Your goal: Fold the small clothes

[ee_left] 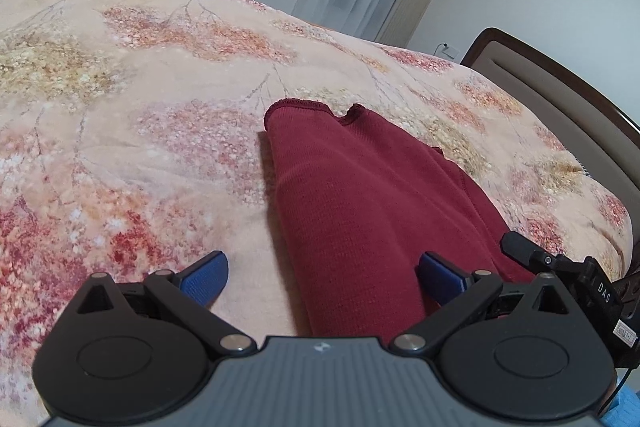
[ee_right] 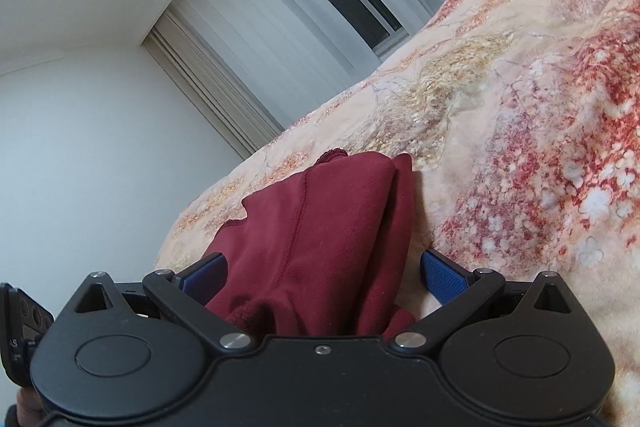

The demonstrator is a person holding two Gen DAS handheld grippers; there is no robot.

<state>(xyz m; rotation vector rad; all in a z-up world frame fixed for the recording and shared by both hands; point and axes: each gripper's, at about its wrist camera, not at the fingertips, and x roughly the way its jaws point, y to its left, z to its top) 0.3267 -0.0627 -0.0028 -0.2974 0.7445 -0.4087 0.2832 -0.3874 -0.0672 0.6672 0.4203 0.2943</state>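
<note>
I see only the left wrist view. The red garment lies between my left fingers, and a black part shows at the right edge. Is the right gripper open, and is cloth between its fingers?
Observer: Yes. The right gripper is open, and the garment fills the gap between its fingers, reaching back to the gripper body.
Operator: Does the cloth touch its fingers?
Observer: It overlaps the finger on the left of that view. The other finger looks clear of it, over the blanket.
Operator: Is the garment flat on that side?
Observer: No. It lies in layers there, with a stitched seam along the top layer, and it bunches near the gripper body.
</note>
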